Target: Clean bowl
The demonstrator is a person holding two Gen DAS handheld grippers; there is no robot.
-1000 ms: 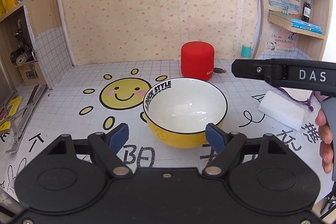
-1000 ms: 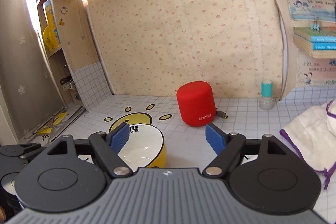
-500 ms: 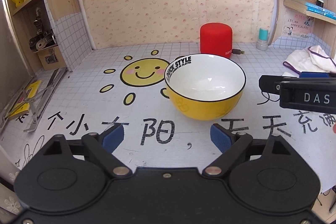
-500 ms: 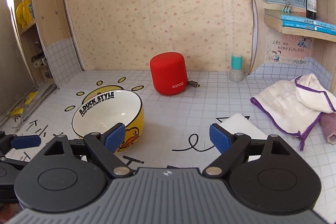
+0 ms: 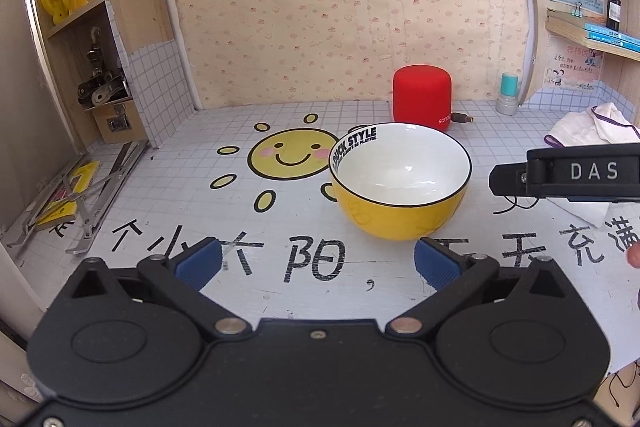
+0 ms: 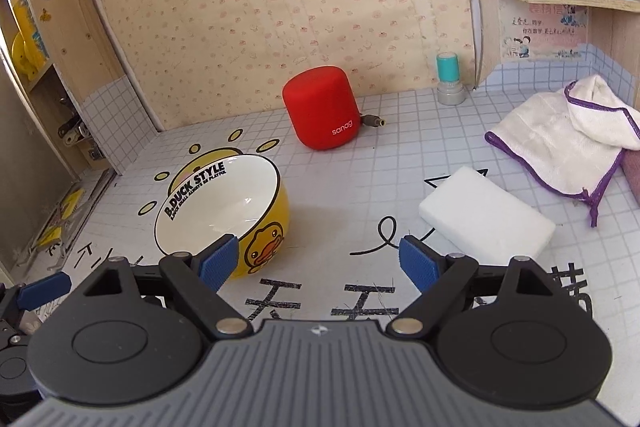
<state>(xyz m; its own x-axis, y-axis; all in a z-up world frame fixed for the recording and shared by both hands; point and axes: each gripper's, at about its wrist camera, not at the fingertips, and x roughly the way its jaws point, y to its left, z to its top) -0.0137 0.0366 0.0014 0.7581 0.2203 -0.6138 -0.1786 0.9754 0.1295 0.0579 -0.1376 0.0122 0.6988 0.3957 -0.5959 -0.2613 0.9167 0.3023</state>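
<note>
Looking down my left gripper (image 5: 316, 263), I am seeing its jaws standing wide apart with nothing between the blue pads. The yellow bowl (image 5: 400, 183) is sitting upright on the printed table mat (image 5: 200, 211), just ahead of the right-hand pad and not touching it, beside the smiling sun drawing (image 5: 294, 155). Its white inside is looking bare. The red speaker (image 5: 422, 95) is standing behind the bowl, near the wall.

My right gripper (image 6: 318, 263) is also hanging open and holding nothing. In its view the bowl (image 6: 224, 203) is lying ahead to the left, partly behind the left pad, while the white sponge block (image 6: 486, 215) is resting on the mat ahead to the right, just beyond the right pad. A white cloth (image 6: 568, 143) with purple trim is lying crumpled farther right.
</note>
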